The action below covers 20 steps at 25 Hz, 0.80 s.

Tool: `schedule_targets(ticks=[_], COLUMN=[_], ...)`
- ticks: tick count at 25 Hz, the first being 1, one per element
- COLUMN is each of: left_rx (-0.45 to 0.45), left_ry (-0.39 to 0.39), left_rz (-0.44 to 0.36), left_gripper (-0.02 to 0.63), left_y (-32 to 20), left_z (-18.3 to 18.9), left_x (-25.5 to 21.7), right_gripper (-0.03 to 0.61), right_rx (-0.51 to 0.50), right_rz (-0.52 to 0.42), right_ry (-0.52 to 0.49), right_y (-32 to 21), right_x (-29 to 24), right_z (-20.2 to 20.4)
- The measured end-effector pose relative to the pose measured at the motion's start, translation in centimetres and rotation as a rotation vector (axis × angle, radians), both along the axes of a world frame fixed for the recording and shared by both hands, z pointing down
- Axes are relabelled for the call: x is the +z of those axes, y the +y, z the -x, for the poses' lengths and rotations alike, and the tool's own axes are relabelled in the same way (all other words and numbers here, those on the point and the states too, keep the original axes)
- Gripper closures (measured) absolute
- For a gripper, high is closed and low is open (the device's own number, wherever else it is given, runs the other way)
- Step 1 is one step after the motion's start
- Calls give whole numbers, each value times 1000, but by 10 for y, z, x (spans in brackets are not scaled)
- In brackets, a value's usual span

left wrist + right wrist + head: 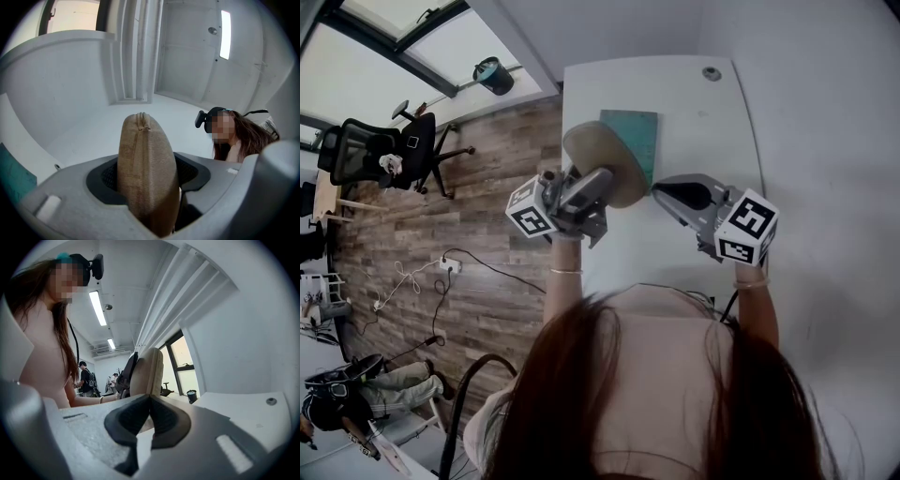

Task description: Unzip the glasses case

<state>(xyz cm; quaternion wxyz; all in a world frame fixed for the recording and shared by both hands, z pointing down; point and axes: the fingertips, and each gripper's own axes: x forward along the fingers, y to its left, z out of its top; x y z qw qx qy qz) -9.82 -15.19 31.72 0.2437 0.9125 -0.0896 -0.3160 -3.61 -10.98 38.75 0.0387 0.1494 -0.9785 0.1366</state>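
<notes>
The tan fabric glasses case is held up above the white table, on edge, with my left gripper shut on its lower part. In the left gripper view the case stands upright between the jaws of the left gripper, its zipper seam running over the top. My right gripper points at the case's right edge from close by. In the right gripper view the right gripper has its dark pads touching, with nothing seen between them. The case rises just behind them.
A teal mat lies on the table behind the case. A small round grommet sits near the far right corner. Left of the table on the wood floor are an office chair, a bin and cables.
</notes>
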Motion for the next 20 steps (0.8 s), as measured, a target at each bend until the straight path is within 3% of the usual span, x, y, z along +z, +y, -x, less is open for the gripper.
schedule_targets(ticks=[12, 20], left_rx=[-48, -37], left_ry=[85, 239], left_rz=[125, 240], left_gripper=[319, 319], left_y=[-16, -21], left_z=[8, 14], left_x=[13, 9], right_gripper=[574, 574], right_rx=[30, 43], right_rz=[12, 21], right_ry=[-13, -46], right_y=[-5, -4], right_x=[5, -2], right_z=[-2, 0])
